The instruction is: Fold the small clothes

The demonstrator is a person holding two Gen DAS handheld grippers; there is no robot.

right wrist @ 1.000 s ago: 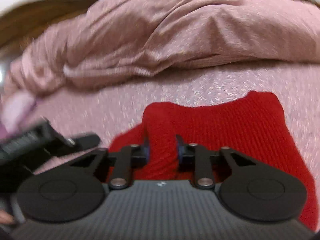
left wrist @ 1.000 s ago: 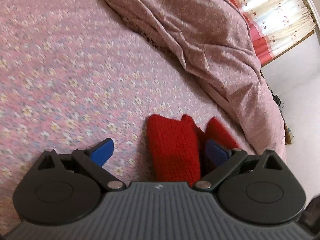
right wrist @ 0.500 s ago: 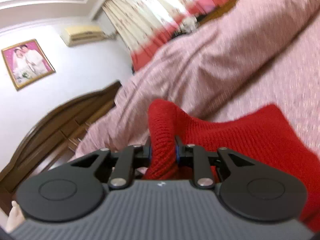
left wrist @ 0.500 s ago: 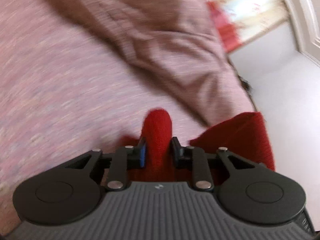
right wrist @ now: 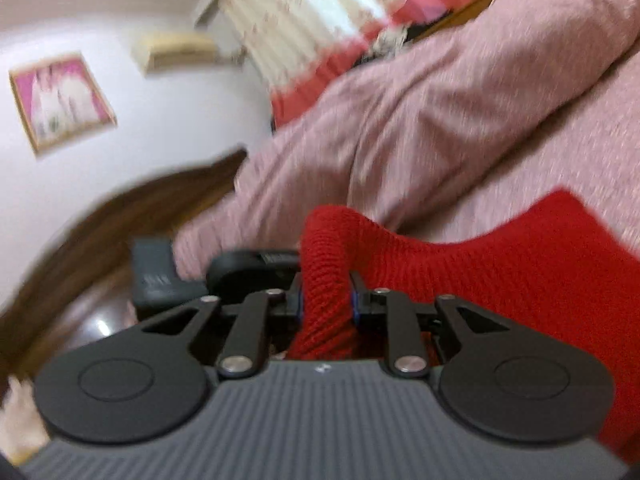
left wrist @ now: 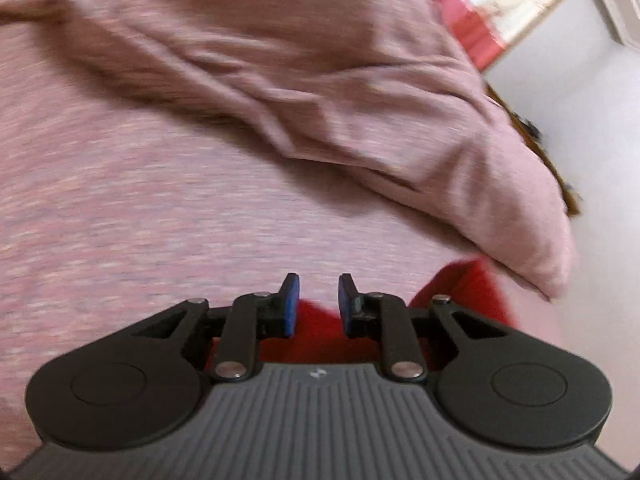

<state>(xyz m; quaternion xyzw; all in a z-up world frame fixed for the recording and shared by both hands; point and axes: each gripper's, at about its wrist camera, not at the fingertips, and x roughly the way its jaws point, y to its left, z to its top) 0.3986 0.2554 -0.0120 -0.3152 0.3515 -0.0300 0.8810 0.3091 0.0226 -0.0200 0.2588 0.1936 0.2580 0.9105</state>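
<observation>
Judged mid-fold: carrying one edge of the red knit garment (right wrist: 500, 264) up and over. To do it well, hold firm with the right tool (right wrist: 326, 304), closed narrow on a raised ridge of the knit, with both pads sunk into the wool. Lift only enough to clear the layer beneath, sweep both ends level, and lay the edge down square before letting go. Check the left tool (left wrist: 319, 300) first: narrow, pads a little apart, with bed sheet (left wrist: 160, 220) showing between the tips and red only low in the gap. Impossible to tell whether gripping cloth or merely sitting over it. If loose, regrip before going on, or expect a skewed, sagging corner. Avoid dragging toward the rumpled duvet (left wrist: 320, 80), heaped on the far side and close to the garment's right end.

As for looks: bright red, chunky ribbed knit, thick and soft. Probably prone to stretch under pull and to spring open unless pressed flat. Lying on the pink bed sheet at the near side, mostly under and right of the tools. Peaked up at one part in the right tool, elsewhere draping down and to the right. Blurred by motion, so no telling the exact outline or kind of garment.
</observation>
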